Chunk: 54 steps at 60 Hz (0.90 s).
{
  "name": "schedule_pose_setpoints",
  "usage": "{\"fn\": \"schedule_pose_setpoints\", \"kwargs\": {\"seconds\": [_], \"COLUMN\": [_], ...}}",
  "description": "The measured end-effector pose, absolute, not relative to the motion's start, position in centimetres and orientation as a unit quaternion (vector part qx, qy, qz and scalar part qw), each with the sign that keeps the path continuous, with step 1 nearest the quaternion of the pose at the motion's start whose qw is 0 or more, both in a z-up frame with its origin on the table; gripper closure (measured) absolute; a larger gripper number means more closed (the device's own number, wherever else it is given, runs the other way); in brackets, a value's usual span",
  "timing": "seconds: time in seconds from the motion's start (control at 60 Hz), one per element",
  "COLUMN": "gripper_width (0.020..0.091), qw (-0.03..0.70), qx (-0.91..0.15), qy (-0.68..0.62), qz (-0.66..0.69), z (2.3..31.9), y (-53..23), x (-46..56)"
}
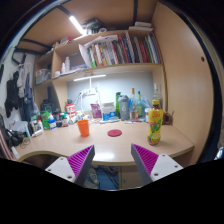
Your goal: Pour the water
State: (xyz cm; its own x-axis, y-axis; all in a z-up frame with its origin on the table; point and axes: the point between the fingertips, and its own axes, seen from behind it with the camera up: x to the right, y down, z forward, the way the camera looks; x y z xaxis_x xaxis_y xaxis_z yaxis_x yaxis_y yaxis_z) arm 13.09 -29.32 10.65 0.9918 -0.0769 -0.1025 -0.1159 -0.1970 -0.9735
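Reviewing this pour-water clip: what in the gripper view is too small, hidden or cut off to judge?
- Yellow bottle, gripper view: too small to read its label or liquid level.
- Orange cup: seen from the side, so its contents are hidden.
- Clutter at the back of the desk: items overlap and are too small to name.
- Books on the shelf: titles too small.
- Gripper: open, holding nothing; its body is cut off below.

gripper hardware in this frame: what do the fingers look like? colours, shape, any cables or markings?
The gripper shows two fingers, each with a white or light grey body and a magenta pad on its inner face. The pads look like angled, wedge-shaped panels with a fine ribbed or dotted texture. No cables, markings or sleeve are visible in the gripper view.
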Motion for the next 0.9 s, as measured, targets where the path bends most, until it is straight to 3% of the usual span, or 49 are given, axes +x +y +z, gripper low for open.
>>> {"fn": "schedule_pose_setpoints", "kwargs": {"seconds": [0.167, 0.533, 0.9], "gripper_width": [0.03, 0.0299, 0.0302], "qw": [0.628, 0.633, 0.629], "qx": [-0.776, -0.76, -0.758], "qy": [0.046, 0.105, 0.121], "qz": [-0.022, -0.101, -0.123], "z": [10.4, 8.3, 6.6], "y": [-27.6, -19.1, -10.6], "x": [14.0, 29.0, 35.3]}}
